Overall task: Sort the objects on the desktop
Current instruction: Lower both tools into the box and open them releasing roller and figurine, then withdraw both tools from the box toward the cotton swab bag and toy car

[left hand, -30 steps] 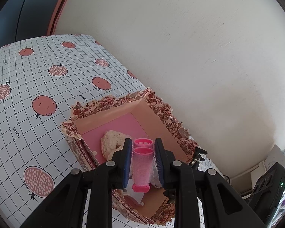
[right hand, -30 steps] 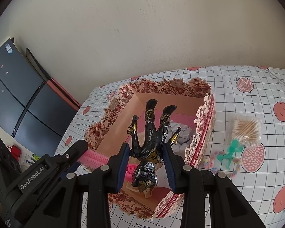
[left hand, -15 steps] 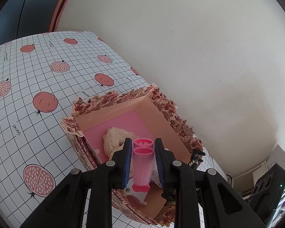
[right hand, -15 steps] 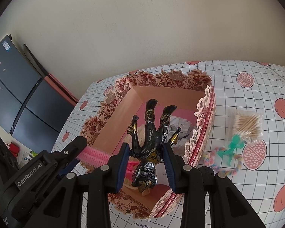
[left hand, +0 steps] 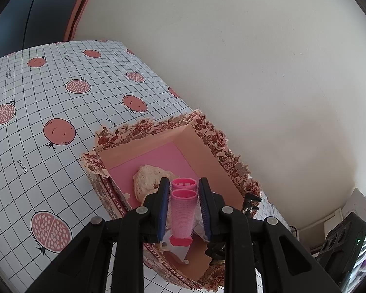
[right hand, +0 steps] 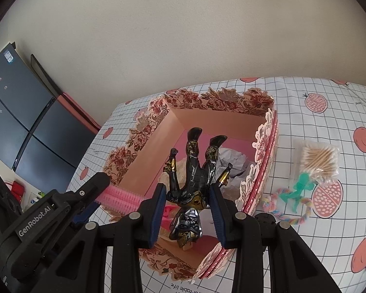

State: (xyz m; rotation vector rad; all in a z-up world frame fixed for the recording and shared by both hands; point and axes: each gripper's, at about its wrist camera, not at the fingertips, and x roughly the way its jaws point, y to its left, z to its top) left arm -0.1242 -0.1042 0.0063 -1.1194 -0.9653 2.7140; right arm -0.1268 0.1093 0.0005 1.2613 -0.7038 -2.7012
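Over the floral box [right hand: 263, 146] holding cloth [left hand: 147, 178], left claw [left hand: 184, 210] clamps rollers [left hand: 183, 216], right claw [right hand: 186, 211] clamps figurine [right hand: 195, 178].

Item count, desk and box

We count two pink hair rollers [left hand: 183, 216], one black-gold figurine [right hand: 195, 183], one floral box [right hand: 222, 102], one cotton-swab pack [right hand: 318, 160], one green clip [right hand: 301, 188], one pastel rope [right hand: 284, 216].

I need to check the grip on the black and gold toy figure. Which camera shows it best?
The right wrist view: the black and gold toy figure hangs head-down between the right claw pads, over the floral pink box. The left wrist view shows only a dark fragment at the box's edge.
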